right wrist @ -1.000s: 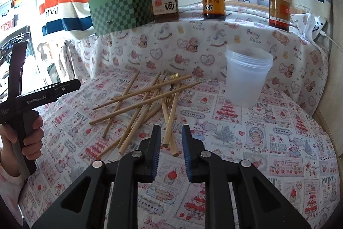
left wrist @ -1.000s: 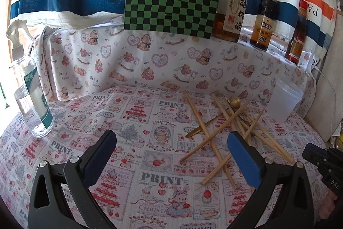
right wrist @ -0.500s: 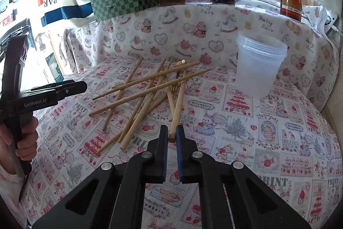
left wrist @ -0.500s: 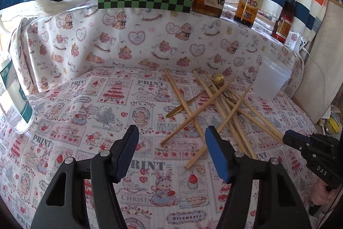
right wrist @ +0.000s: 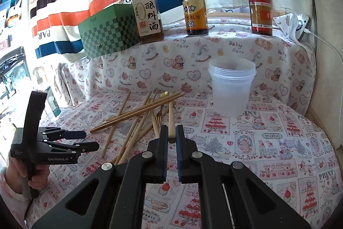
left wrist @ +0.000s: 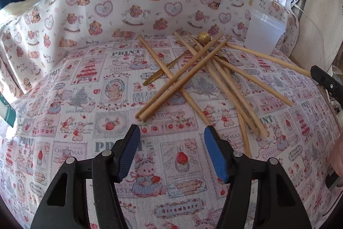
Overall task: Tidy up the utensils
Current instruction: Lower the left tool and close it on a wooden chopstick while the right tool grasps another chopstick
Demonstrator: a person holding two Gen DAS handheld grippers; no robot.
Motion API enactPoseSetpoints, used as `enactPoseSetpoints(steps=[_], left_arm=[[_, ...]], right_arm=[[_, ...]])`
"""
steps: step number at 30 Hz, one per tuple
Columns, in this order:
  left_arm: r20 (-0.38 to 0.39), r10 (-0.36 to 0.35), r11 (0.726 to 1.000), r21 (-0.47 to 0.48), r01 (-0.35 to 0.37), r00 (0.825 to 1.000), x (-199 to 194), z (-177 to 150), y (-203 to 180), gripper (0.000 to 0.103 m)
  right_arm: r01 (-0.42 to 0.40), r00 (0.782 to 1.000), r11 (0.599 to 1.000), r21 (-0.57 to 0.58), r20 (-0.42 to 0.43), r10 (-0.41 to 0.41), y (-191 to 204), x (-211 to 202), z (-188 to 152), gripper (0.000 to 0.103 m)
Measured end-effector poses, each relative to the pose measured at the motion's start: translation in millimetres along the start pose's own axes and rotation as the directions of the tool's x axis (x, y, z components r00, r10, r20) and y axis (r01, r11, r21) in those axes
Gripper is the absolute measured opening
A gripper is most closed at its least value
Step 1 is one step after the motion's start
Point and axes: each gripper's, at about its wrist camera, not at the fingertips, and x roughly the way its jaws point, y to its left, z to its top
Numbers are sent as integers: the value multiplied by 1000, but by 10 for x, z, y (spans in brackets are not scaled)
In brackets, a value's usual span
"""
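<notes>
Open cloth on the counter [left wrist: 90,104] left of the chopstick pile [left wrist: 193,74], easy passage there. Right of the pile, the plastic cup stack [right wrist: 231,89] blocks the back corner. Behind the pile, the padded wall [right wrist: 193,57] closes everything off.

Layout: chopsticks [right wrist: 137,119] piled mid-frame on tablecloth [right wrist: 268,143].
Cup stack [right wrist: 231,87] right of pile; bottles [right wrist: 194,3] on ledge behind, top of frame.

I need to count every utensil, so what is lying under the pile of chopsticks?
Under the chopsticks lies gold cutlery: a fork with tines showing, and a round gold end. Their middle parts are covered, so the count is unclear.
</notes>
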Motion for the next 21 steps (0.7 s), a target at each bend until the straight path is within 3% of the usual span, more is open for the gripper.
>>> enactPoseSetpoints(steps=[3,8,12,16,21], left_arm=[[11,-19,1000,-23,19,1000,-6,-1,23,47],[74,-19,995,-93,26,997,-112,46,175,47],[167,-34,988,-142,58,985,-262,120,338,57],[144,-142,957,-233,173,979,-172,154,534,56],[90,-207,940,-256,223,974,-24,149,541,55]], right_arm=[[5,1000,1000,-5,-2,-5,7,0,-12,8],[13,1000,1000,-2,10,-13,16,-23,-23,8],[28,998,999,35,56,-30,-53,-114,10,8],[50,993,996,74,107,-57,-146,-238,55,8],[73,988,993,92,128,-84,-225,-311,92,7]])
